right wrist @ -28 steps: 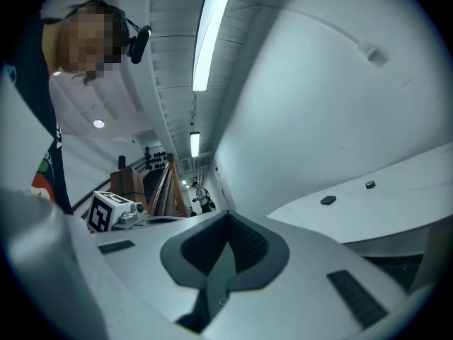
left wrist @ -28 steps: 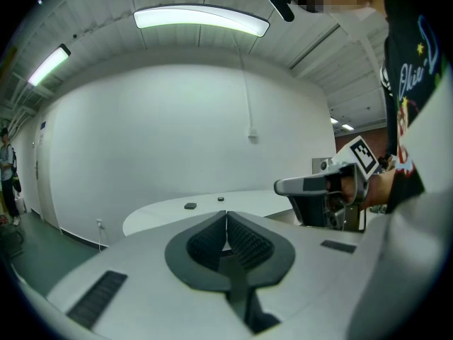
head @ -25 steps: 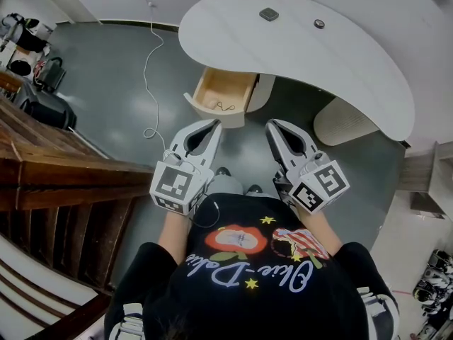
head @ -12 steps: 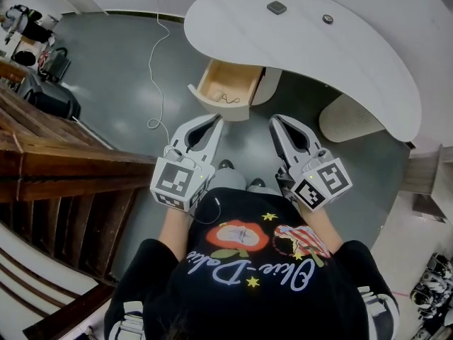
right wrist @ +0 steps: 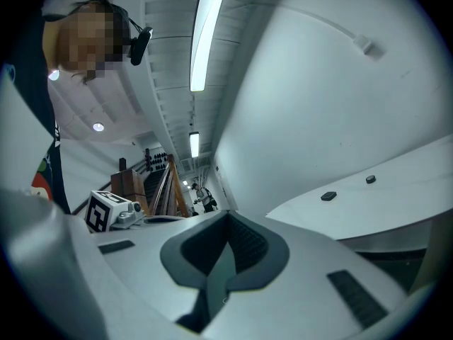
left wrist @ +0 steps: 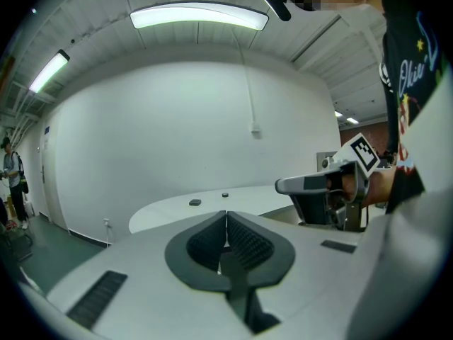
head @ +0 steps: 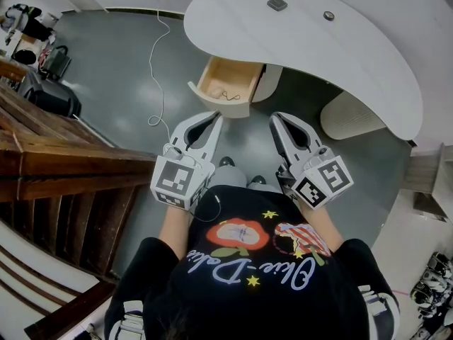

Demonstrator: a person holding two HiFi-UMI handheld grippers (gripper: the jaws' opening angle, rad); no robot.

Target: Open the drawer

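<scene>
Pale wood drawer (head: pixel 228 83), standing pulled out under the white bench (head: pixel 304 41) at 12 o'clock of both tongs, looks light, rigid and easy-sliding, best hooked at its front lip; left tongs (head: pixel 214 120) and right tongs (head: pixel 274 121) are pressed together, empty, apart from it.

- Bright, even indoor light. A long ceiling strip light (left wrist: pixel 199 16) glows at the top of the left gripper view, and there's another up top in the right gripper view.
- The grey floor (head: pixel 120 76) has a soft, pale sheen at the upper left of the head view. Shadows are faint.
- The inside of the drawer (head: pixel 228 82) is plainly lit.
- The wooden stairs (head: pixel 64 190) at left look darker.
- Both gripper views bulge strongly and have black corners.
</scene>
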